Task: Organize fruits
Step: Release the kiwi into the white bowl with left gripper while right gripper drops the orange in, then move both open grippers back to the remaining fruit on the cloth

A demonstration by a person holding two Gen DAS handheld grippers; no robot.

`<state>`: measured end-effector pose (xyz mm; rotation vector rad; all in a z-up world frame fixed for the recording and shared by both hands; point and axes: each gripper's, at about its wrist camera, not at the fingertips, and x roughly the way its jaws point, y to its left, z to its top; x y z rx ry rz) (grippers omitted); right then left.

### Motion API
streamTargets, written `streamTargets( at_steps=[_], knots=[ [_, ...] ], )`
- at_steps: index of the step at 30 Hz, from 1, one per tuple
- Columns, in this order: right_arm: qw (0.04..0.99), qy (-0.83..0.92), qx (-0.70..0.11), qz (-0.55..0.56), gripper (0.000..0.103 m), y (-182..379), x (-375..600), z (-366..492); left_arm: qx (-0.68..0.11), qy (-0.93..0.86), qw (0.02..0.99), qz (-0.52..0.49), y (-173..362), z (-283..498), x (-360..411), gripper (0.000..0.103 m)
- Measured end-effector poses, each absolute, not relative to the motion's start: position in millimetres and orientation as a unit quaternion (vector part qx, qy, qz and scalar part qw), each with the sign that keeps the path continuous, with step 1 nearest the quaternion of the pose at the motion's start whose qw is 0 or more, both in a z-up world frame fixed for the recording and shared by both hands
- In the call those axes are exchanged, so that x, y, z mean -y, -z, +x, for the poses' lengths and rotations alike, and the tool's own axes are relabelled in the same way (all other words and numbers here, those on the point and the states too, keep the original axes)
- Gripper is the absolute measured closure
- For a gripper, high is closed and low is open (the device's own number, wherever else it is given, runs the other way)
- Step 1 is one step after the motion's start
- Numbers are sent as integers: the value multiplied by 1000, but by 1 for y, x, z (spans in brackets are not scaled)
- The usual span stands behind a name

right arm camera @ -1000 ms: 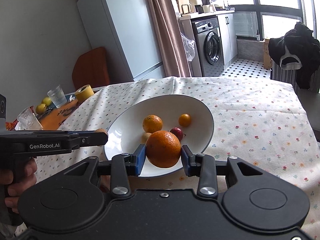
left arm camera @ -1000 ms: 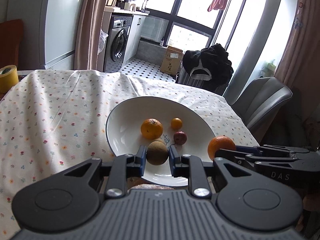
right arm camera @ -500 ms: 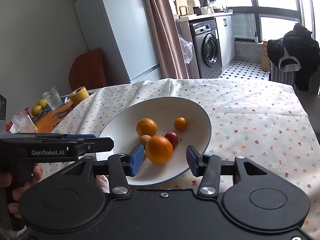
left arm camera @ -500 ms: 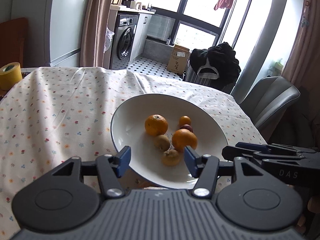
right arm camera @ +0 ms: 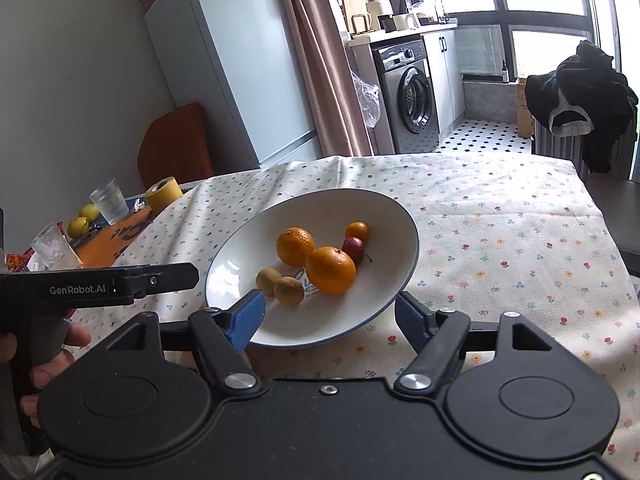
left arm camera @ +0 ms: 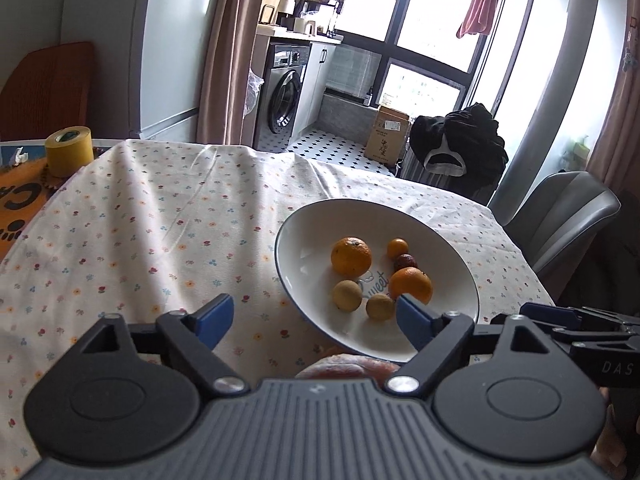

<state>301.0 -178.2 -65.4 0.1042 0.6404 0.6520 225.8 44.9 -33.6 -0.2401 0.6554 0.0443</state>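
Flanking the fruit bowl, both grippers' jaws have just opened wide, empty; tape roll sits apart.

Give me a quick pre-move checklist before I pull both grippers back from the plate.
1. Left gripper empty: ok, jaws have just been opening, nothing between them.
2. Right gripper empty: ok, jaws have just been opening, only the plate rim lies between them.
3. Large orange released: ok, resting in the plate.
4. Brown fruits settled: ok, two side by side near the front.
5. All fruit inside the plate: ok, six pieces counted.
6. Fruit left on the tablecloth: cannot tell, the area under the grippers is hidden.
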Motion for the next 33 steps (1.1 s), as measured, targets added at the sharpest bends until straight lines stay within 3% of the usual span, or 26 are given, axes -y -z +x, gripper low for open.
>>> streamTargets(
  at_steps=[11, 33],
  knots=[
    [900, -315, -297, 44, 0, 59, 178, 278, -317, -25, 939, -127, 30, 197, -57, 6],
    [889, -331, -314, 41, 0, 62, 178, 241, -315, -19, 940, -130, 30, 149, -70, 5]
  ],
)
